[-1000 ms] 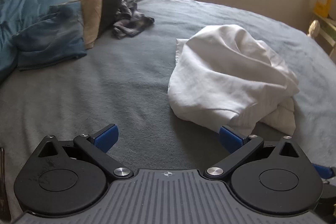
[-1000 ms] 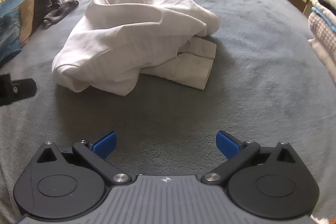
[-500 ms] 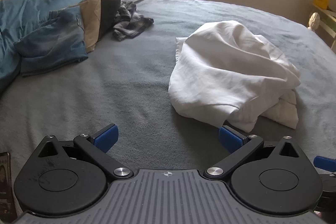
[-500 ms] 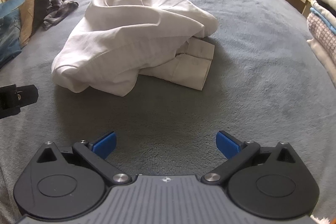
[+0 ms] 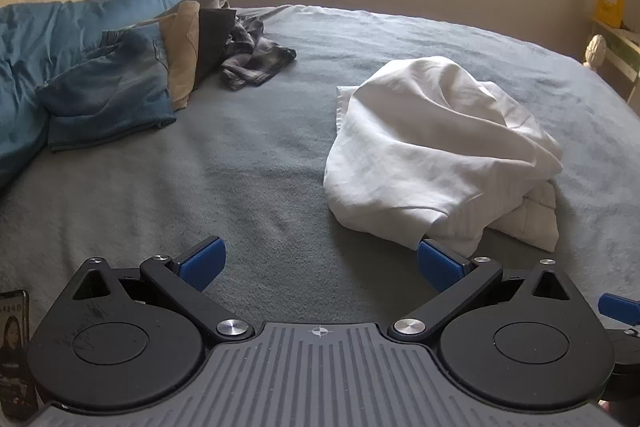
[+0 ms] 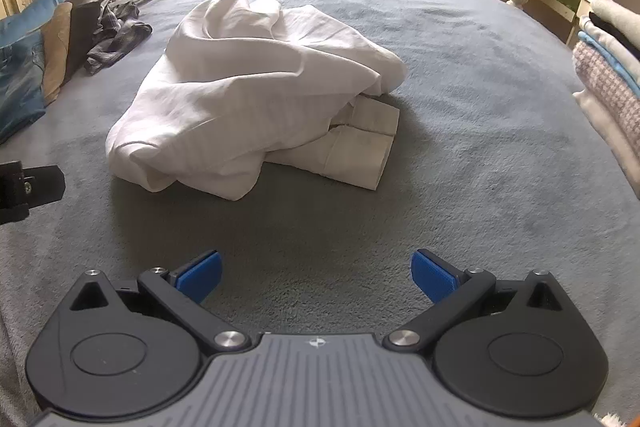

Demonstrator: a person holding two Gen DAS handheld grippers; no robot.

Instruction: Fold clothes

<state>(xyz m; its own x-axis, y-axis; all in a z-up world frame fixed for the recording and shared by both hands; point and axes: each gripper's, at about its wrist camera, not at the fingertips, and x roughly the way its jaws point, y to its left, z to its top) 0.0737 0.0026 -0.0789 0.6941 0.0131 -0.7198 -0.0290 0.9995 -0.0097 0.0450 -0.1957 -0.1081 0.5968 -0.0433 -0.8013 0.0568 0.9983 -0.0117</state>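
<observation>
A crumpled white shirt [image 5: 432, 155] lies in a heap on the grey bed cover [image 5: 240, 179], its cuffed sleeves [image 6: 360, 151] sticking out at the near right. My left gripper [image 5: 320, 261] hovers open over bare cover, with its right blue pad near the shirt's front edge. In the right wrist view the shirt [image 6: 248, 95] sits ahead and slightly left of my right gripper [image 6: 316, 271], which is open and holds nothing. Part of the left gripper [image 6: 24, 183] shows at that view's left edge.
Folded jeans [image 5: 108, 95], tan and dark garments [image 5: 192, 43] and a plaid piece [image 5: 252, 59] lie at the far left by blue pillows. A stack of folded clothes [image 6: 608, 83] stands at the right edge. A phone [image 5: 14, 347] is at the lower left.
Both grippers have drawn back and up a little, so more of the room and window shows. The shirt has not moved. Both stay open.
</observation>
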